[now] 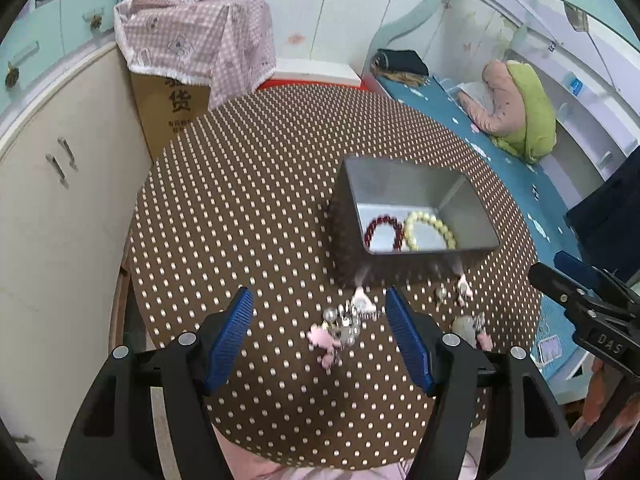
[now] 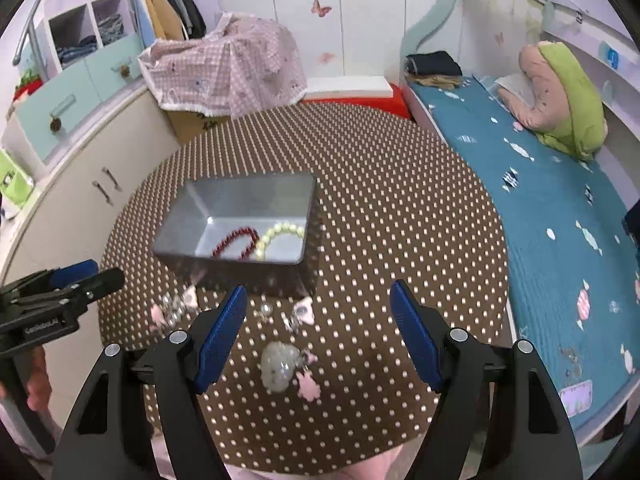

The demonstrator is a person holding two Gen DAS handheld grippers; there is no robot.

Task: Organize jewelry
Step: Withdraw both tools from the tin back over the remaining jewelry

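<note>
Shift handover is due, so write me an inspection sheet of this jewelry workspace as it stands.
Surface: round table under a brown cloth with white dots.
Job's things: grey rectangular metal tin holding a dark red bead bracelet and a pale yellow bead bracelet; loose on the cloth, a pink-and-silver charm cluster, small pearl and pink pieces, a pale translucent stone pendant with pink charms.
Clutter: nothing seen on the table.
Grippers: left gripper open, above the cluster; right gripper open, empty.
Cables: nothing seen.
Surroundings: cardboard box under a pink checked cover, cream cabinet, bed with teal sheet.
</note>
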